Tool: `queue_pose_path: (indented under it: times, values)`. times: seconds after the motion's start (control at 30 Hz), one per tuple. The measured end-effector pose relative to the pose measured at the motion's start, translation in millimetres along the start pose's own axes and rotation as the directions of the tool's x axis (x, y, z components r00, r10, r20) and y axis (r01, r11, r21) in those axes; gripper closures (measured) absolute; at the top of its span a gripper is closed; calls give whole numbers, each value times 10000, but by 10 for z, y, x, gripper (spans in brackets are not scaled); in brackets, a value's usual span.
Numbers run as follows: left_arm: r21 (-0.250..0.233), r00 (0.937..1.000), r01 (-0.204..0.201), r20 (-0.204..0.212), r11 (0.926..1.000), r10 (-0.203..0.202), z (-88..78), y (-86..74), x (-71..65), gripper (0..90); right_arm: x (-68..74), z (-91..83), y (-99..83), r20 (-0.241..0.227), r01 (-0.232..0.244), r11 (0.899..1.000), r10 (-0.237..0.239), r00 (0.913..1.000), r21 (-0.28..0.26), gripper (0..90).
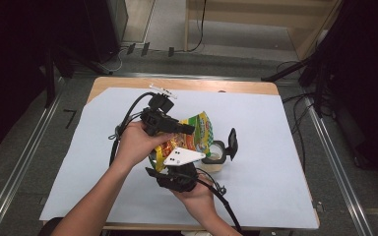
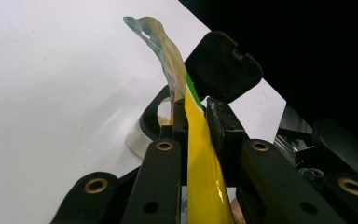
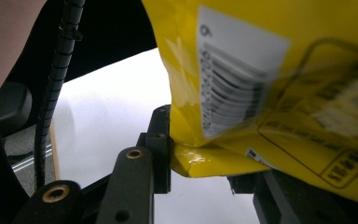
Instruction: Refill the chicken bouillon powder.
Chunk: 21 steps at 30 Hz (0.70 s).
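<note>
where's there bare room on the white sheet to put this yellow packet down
The white sheet lies bare along its left side, across the far strip by the table's wooden edge, and over the whole right part beyond the container with the black flip lid. The middle is crowded: both grippers hold the yellow packet there, right beside that container.

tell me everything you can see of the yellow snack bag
The yellow snack bag is a glossy, crinkled foil pouch with green and red print, a white barcode label and a flat sealed top with a hang hole. It is held up above the white table cover, the left gripper pinching its edge and the right gripper clamping a corner.
</note>
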<state>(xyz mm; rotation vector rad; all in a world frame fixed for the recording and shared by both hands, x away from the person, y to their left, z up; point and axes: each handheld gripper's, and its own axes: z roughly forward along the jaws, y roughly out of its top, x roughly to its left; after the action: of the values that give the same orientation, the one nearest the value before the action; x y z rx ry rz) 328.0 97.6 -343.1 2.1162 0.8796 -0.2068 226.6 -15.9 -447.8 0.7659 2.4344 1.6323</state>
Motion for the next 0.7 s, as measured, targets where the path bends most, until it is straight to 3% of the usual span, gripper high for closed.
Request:
queue_pose_path:
  times: [0.4, 0.7]
  values:
    - [-37, 9999, 149, 39, 9999, -149, 5, -3, 13, 829, -7, 1, -6, 67, 103, 9999, -103, 9999, 64, 684]
    - [24, 10000, 2, -16, 10000, -2, 11, -6, 3, 829, -2, 3, -7, 121, 117, 9999, -118, 9999, 100, 684]
